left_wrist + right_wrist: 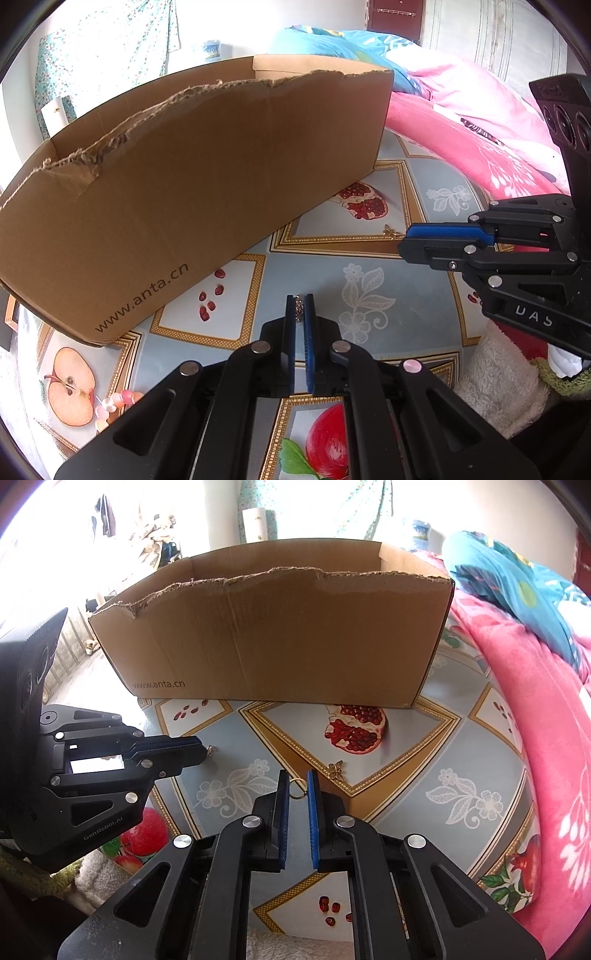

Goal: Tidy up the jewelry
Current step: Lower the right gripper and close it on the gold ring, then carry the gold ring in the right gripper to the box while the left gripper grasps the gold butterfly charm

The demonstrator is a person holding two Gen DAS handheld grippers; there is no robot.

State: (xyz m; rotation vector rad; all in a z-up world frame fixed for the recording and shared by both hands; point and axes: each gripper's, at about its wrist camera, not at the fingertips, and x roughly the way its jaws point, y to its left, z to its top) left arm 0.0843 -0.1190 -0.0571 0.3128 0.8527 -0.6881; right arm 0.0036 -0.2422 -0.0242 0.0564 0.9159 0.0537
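My left gripper point(300, 299) is shut on a small silver chain piece point(299, 312) that shows between its blue pads, just above the fruit-print tablecloth point(332, 266). In the right wrist view my right gripper point(296, 775) holds a thin gold ring point(297, 788), which touches both blue pads. A gold butterfly charm point(336, 770) lies on the cloth just right of that gripper, and it also shows as a butterfly charm point(392, 231) beside the right gripper point(404, 240). The left gripper point(202, 751) reaches in from the left. An open cardboard box point(280, 638) with torn edges stands behind both.
A string of pink beads point(110, 402) lies at the near left of the table. A pink blanket point(535, 720) is heaped along the right side. A white fluffy cloth point(491, 387) sits at the table's near edge. The box wall point(207, 177) fills the far left.
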